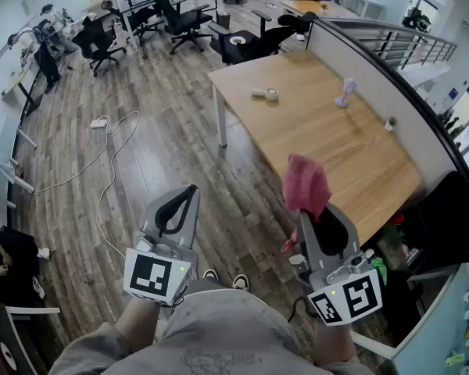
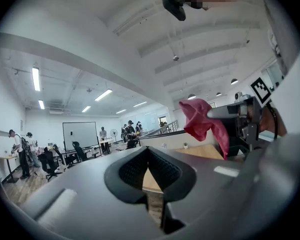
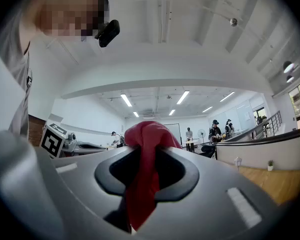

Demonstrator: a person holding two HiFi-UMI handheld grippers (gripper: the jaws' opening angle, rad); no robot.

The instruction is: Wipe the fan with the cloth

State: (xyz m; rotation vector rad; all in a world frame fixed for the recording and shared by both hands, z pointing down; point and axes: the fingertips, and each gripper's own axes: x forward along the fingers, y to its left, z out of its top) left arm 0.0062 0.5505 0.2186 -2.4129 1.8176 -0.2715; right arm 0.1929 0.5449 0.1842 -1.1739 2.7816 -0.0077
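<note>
The person wears a grey shirt [image 1: 219, 336]; the grey left gripper [image 1: 187, 196] and right gripper [image 1: 313, 223] have black-lined jaws and black-and-white marker cubes [image 1: 158, 276].

Light wooden tabletop [image 1: 320, 143], long, set against a grey partition [image 1: 391, 92]. On it: a small round white object [image 1: 266, 94] near the far end and a tiny potted plant [image 1: 390, 123] at the partition edge. Wood-plank floor [image 1: 164, 100]. White cable [image 1: 100, 201] trails from a power strip [image 1: 99, 122]. Black office chairs [image 1: 180, 18] stand beyond. Whiteboard [image 2: 80, 135] and standing people [image 2: 17, 151] are at the room's far side.
</note>
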